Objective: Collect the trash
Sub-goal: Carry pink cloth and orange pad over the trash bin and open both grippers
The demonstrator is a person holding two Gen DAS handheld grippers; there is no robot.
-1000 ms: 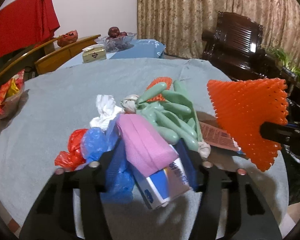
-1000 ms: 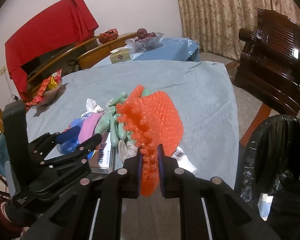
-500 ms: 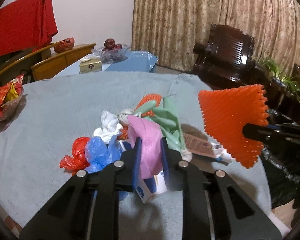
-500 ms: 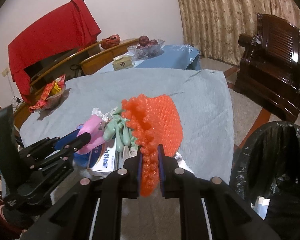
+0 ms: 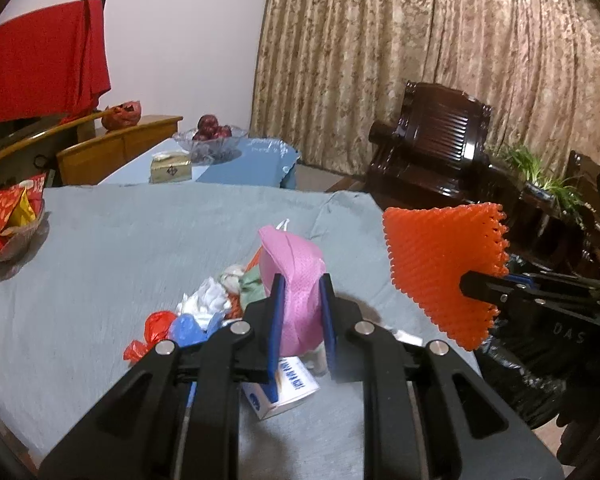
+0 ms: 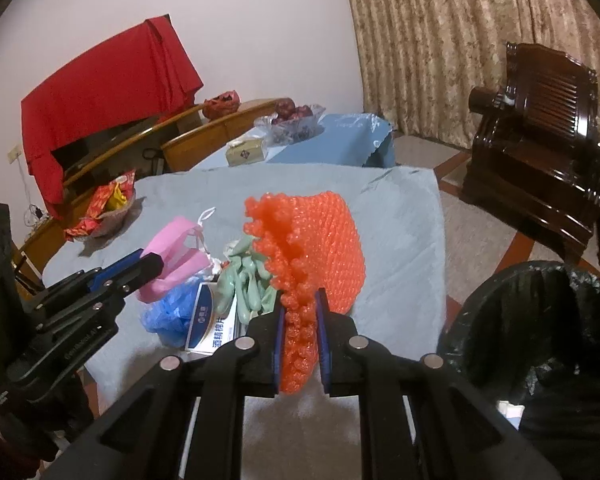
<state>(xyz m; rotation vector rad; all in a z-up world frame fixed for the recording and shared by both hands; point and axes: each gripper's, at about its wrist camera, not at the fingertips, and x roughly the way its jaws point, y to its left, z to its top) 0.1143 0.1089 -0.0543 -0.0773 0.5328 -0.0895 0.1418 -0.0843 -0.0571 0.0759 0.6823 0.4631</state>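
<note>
Our left tongs (image 5: pixel 300 312) pinch a pink face mask (image 5: pixel 294 276) between their blue pads and hold it in the air above the trash heap; from the right wrist view the mask (image 6: pixel 176 254) hangs clear of the bench (image 6: pixel 400 240), its white ear loop sticking up. Our right tongs (image 6: pixel 299 332) are pressed onto an orange foam net (image 6: pixel 320 248), which stands up from them near the bench's right edge, and the left wrist view shows the same net (image 5: pixel 440 264) raised off the gray cloth. Below the mask lie the rest of the scraps near the bench's front edge: a blue plastic bag (image 6: pixel 172 312), pale green rubber gloves (image 6: pixel 246 280), a crumpled white tissue (image 5: pixel 208 300), a red wrapper (image 5: pixel 150 332) and a blue and white box (image 6: pixel 214 326). The box bears Chinese characters, though we cannot read them with certainty. On the right tongs' body we make out the letters "DAS". A bin lined with a black bag (image 6: pixel 540 340) stands on the floor just beside the bench's right edge.
</note>
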